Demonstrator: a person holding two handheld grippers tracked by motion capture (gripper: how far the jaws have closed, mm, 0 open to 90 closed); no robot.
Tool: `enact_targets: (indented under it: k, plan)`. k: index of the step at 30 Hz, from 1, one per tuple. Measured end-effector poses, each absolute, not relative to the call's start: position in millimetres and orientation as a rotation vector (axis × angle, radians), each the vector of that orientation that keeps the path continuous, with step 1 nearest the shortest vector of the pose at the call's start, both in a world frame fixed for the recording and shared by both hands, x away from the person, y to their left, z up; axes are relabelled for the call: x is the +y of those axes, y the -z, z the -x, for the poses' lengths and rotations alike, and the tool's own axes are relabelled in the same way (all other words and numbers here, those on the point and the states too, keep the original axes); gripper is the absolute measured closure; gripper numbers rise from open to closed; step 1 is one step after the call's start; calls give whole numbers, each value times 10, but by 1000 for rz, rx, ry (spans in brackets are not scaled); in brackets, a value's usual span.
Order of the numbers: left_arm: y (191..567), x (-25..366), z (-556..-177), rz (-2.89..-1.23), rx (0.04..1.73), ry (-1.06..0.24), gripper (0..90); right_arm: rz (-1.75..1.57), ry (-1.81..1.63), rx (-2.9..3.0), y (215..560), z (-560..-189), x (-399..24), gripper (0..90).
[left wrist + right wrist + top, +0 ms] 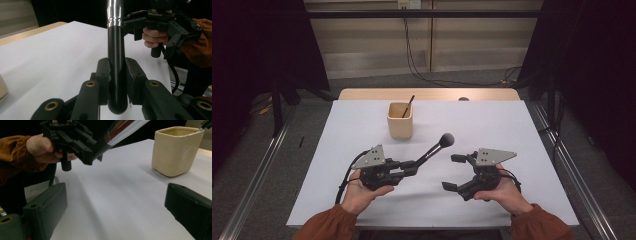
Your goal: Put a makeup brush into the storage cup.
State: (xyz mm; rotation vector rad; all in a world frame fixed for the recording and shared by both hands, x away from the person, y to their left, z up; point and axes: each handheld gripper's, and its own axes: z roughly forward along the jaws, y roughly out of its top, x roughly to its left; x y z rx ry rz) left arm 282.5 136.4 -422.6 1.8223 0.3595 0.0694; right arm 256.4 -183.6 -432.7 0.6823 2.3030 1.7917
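Beige cup beyond parted fingers

Makeup brush: slender black handle, polished silver ferrule, rounded dark grey bristle head. It is gripped at the butt end of the handle between the pads of the left claw, clear of the desk. Pose: tilted, head raised and pointing up and away toward the far right, head uppermost. In the left gripper view the handle stands straight up between the pads, its rounded end protruding below them.
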Motion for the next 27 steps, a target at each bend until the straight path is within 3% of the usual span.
enact_targets:
  k: [9,20,24,27]
  plan:
    - [4296,1330,-2782,-1828,328,-50,748,-681,-1876,2270,4283,-2595,-1772,125]
    - [4308,1353,-2795,-1829,333,-63,748,-698,-1943,2238,4257,-2696,-1640,342]
    - [4327,1356,-2796,-1820,346,-56,748,-674,-1960,2252,4255,-2711,-1618,479]
    - [4350,1340,-2791,-1827,338,-54,748,-672,-1966,2250,4253,-2712,-1608,506]
